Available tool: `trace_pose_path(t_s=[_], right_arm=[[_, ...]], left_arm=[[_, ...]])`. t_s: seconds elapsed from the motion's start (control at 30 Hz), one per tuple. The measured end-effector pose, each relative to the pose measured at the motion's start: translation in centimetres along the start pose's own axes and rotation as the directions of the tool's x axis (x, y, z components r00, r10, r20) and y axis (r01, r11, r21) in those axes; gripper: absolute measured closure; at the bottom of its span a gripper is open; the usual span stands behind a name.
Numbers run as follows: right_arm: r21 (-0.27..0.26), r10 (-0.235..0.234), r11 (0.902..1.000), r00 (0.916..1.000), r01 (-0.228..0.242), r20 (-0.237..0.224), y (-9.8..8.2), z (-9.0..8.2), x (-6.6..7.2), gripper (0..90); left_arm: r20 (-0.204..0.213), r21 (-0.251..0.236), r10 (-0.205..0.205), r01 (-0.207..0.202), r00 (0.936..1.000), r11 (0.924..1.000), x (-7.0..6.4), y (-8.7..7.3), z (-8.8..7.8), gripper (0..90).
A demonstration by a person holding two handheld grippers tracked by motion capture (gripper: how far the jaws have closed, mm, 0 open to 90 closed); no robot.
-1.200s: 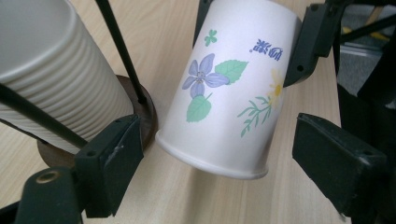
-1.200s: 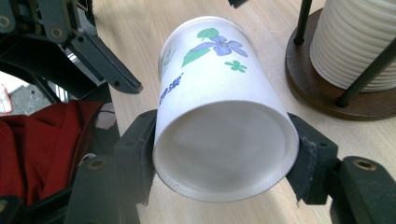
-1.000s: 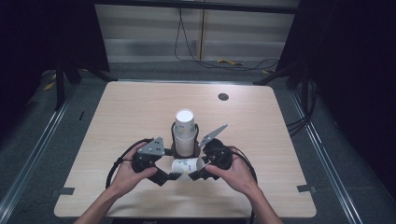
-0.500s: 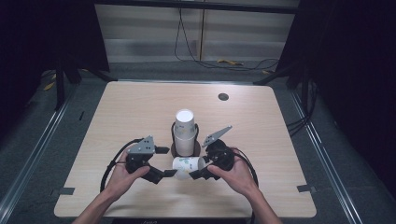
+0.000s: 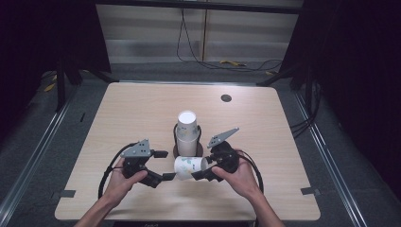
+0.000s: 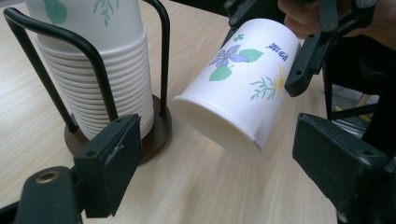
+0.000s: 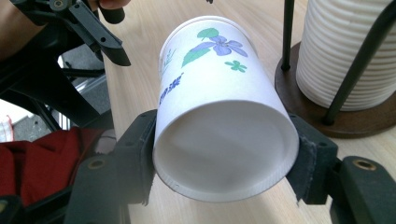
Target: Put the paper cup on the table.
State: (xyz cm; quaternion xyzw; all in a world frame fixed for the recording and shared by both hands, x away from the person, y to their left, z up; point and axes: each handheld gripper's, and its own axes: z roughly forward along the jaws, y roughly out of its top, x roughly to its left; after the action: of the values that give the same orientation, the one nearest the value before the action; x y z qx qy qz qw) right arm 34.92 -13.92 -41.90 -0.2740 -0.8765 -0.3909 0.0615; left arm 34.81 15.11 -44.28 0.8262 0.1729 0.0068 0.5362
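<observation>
A white paper cup [image 5: 189, 166] with a flower print lies on its side above the table, my right gripper [image 5: 202, 171] shut on one end of it. In the right gripper view both pads [image 7: 140, 149] press the cup [image 7: 210, 70] at its near end. My left gripper [image 5: 165, 165] stands open just left of the cup's other end. In the left gripper view that end of the cup [image 6: 238, 79] hangs just ahead of its spread jaws, which do not touch it. Behind the cup, a stack of cups [image 5: 187, 125] stands in a black wire holder on a round wooden base [image 6: 159, 135].
The pale wooden table [image 5: 142, 109] has a small dark round hole [image 5: 226, 98] at the back right. Black cables loop from both grippers along the table's front. Dark floor and metal rails surround the table.
My left gripper has drawn back a little to the left, away from the cup. The right gripper and the cup have stayed in place.
</observation>
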Motion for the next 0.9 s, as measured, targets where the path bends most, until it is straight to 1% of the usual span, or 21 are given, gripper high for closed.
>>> trace_pose_path(t_s=[0.03, 0.07, 0.13, 0.27, 0.3, 0.33, 0.37, 0.4, 0.5, 0.53, 0.6, 0.73, 0.77, 0.83, 0.9], right_arm=[[-0.005, -0.002, 1.0, 1.0, 0.002, -0.003, 0.0, -0.02, -0.04, 35.3], [-0.012, -0.001, 0.9999, 1.0, 0.001, -0.003, -0.02, -0.04, -0.06, 35.3], [-0.025, 0.0, 0.9997, 1.0, 0.0, -0.006, -0.05, -0.11, -0.12, 35.3], [-0.053, -0.001, 0.9986, 0.9998, 0.0, -0.02, -0.13, -0.25, -0.16, 35.4], [-0.057, -0.002, 0.9984, 0.9999, 0.001, -0.016, -0.14, -0.29, -0.15, 35.4], [-0.059, -0.004, 0.9982, 0.9999, 0.003, -0.01, -0.16, -0.33, -0.14, 35.4], [-0.066, -0.002, 0.9978, 0.9999, 0.001, -0.017, -0.19, -0.37, -0.16, 35.4], [-0.072, -0.002, 0.9974, 0.9997, 0.0, -0.022, -0.23, -0.43, -0.19, 35.4], [-0.082, -0.003, 0.9966, 0.9996, 0.001, -0.028, -0.3, -0.53, -0.32, 35.4], [-0.089, -0.004, 0.996, 0.9994, 0.001, -0.034, -0.33, -0.56, -0.36, 35.3], [-0.097, -0.002, 0.9953, 0.9992, -0.002, -0.041, -0.37, -0.62, -0.42, 35.4], [-0.125, -0.009, 0.9922, 0.9985, 0.003, -0.055, -0.58, -0.64, -0.46, 35.4], [-0.133, -0.007, 0.9911, 0.9978, -0.002, -0.066, -0.67, -0.61, -0.54, 35.5], [-0.144, -0.008, 0.9896, 0.9982, -0.001, -0.06, -0.83, -0.53, -0.68, 35.5], [-0.154, -0.008, 0.988, 0.9976, -0.003, -0.069, -0.95, -0.45, -0.83, 35.5]], left_arm=[[0.014, -0.005, -0.013, 0.013, 0.9998, 0.9999, 0.04, 0.0, -0.13, 15.9], [0.028, -0.016, -0.012, 0.012, 0.9995, 0.9998, 0.16, -0.02, -0.28, 15.9], [0.019, -0.027, -0.015, 0.015, 0.9997, 0.9995, 0.22, 0.03, -0.54, 15.9], [0.033, -0.052, -0.025, 0.026, 0.9992, 0.9983, 0.26, 0.17, -0.76, 16.1], [0.031, -0.052, -0.017, 0.018, 0.9994, 0.9985, 0.24, 0.23, -0.83, 16.1], [0.025, -0.063, -0.019, 0.021, 0.9995, 0.9978, 0.13, 0.29, -0.85, 16.1], [0.018, -0.07, -0.013, 0.014, 0.9998, 0.9975, 0.08, 0.34, -0.95, 16.1], [0.016, -0.082, -0.016, 0.018, 0.9997, 0.9965, -0.05, 0.37, -0.96, 16.2], [0.02, -0.092, -0.015, 0.017, 0.9997, 0.9956, -0.2, 0.43, -0.88, 16.2], [0.014, -0.102, -0.007, 0.008, 0.9999, 0.9948, -0.27, 0.47, -0.85, 16.2], [0.026, -0.107, -0.008, 0.011, 0.9996, 0.9942, -0.24, 0.48, -0.84, 16.1], [0.036, -0.113, -0.01, 0.014, 0.9993, 0.9935, -0.18, 0.44, -0.62, 16.0], [0.042, -0.116, -0.014, 0.019, 0.999, 0.9931, -0.17, 0.44, -0.52, 16.0], [0.066, -0.115, -0.012, 0.02, 0.9977, 0.9931, -0.07, 0.43, -0.38, 15.9], [0.073, -0.114, -0.009, 0.018, 0.9973, 0.9933, -0.01, 0.44, -0.31, 15.8]])
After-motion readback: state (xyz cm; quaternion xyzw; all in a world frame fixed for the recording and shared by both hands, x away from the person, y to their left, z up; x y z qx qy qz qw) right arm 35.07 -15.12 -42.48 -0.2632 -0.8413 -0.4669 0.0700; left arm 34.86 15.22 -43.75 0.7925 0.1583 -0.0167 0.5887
